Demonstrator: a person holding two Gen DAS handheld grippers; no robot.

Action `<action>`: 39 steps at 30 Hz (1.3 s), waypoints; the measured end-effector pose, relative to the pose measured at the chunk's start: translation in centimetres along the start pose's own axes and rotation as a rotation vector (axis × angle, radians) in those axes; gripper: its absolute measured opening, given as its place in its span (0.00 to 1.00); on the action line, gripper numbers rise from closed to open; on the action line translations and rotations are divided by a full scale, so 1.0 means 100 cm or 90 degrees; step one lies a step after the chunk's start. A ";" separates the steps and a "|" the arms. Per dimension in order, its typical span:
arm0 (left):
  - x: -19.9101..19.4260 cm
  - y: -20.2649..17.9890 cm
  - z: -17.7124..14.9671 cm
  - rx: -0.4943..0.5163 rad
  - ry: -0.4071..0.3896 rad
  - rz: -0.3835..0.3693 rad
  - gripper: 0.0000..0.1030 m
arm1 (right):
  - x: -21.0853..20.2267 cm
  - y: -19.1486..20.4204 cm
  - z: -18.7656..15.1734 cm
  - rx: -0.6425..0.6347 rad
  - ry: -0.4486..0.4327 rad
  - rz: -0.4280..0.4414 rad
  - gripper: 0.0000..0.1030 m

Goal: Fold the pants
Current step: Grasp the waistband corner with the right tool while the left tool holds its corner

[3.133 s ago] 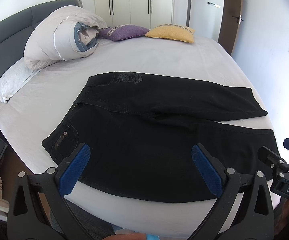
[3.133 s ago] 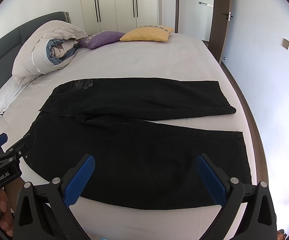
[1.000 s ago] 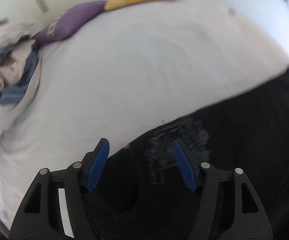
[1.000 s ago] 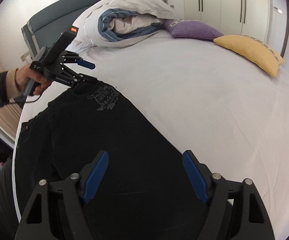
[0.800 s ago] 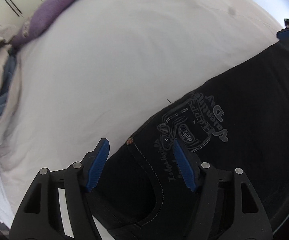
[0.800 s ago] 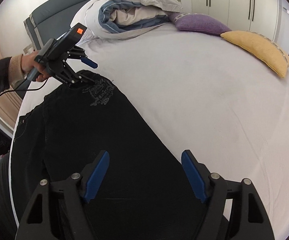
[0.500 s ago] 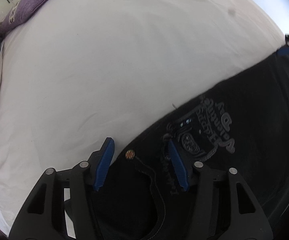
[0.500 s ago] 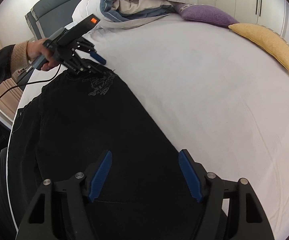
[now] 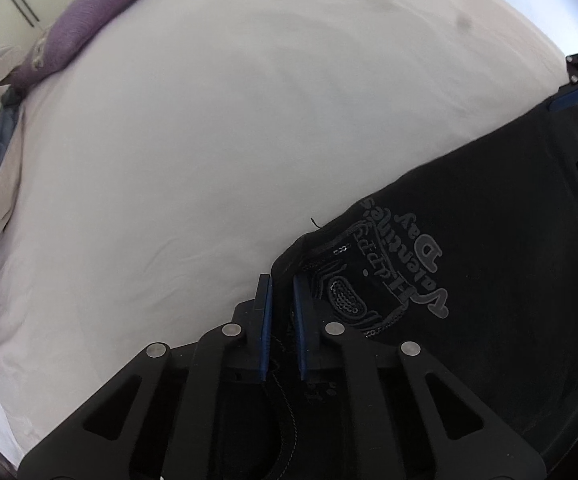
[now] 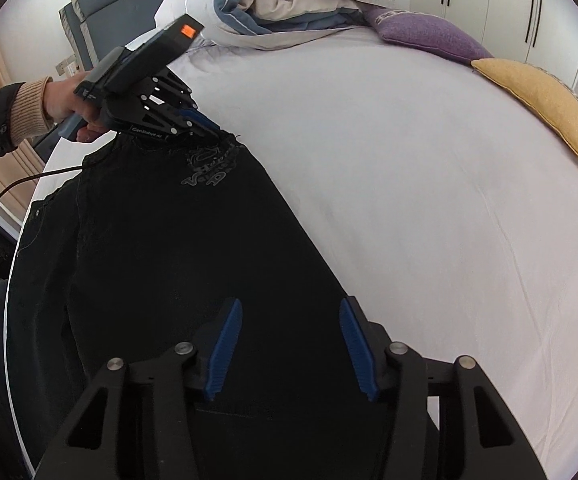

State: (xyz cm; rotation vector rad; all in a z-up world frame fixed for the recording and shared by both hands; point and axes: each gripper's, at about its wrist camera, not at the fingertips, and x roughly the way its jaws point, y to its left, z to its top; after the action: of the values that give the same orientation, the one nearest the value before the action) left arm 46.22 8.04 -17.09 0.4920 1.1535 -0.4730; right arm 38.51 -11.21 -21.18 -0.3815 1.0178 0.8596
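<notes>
Half a second on, left hand-held gripper (image 9: pixel 282 280) has clamped the pants (image 9: pixel 489 280) waistband; right hand-held gripper (image 10: pixel 289 344), apart, should pinch the leg edge before lifting.

Black pants (image 10: pixel 161 264) with grey lettering (upside down from the left wrist), white bed (image 10: pixel 429 208), purple cushion (image 10: pixel 425 36), yellow cushion (image 10: pixel 541 96), blue fingers (image 10: pixel 225 348).
</notes>
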 end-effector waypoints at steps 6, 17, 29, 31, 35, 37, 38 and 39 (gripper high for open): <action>-0.041 -0.004 -0.013 -0.001 -0.066 0.023 0.08 | 0.015 -0.013 0.013 0.011 0.011 0.007 0.53; -0.097 -0.021 -0.045 0.006 -0.120 0.044 0.08 | 0.053 -0.015 0.056 -0.007 0.038 0.027 0.47; -0.104 -0.022 -0.055 -0.013 -0.134 0.031 0.07 | 0.058 0.015 0.064 -0.068 0.063 0.014 0.04; -0.108 -0.025 -0.057 -0.014 -0.138 0.029 0.07 | 0.056 0.021 0.064 -0.077 0.059 0.003 0.04; -0.117 -0.028 -0.063 -0.017 -0.147 0.025 0.07 | 0.053 0.034 0.063 -0.086 0.046 -0.003 0.04; -0.123 -0.031 -0.068 -0.020 -0.149 0.024 0.07 | 0.049 0.042 0.062 -0.097 0.041 -0.006 0.04; -0.126 -0.033 -0.071 -0.020 -0.150 0.025 0.07 | 0.051 0.050 0.063 -0.100 0.040 -0.007 0.04; -0.129 -0.034 -0.076 -0.020 -0.150 0.027 0.07 | 0.049 0.055 0.062 -0.104 0.038 -0.006 0.04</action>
State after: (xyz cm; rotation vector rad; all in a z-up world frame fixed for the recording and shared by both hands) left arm 34.32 11.05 -7.85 0.4208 0.9219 -0.4631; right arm 39.10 -1.65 -21.71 -0.5526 1.0034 0.9301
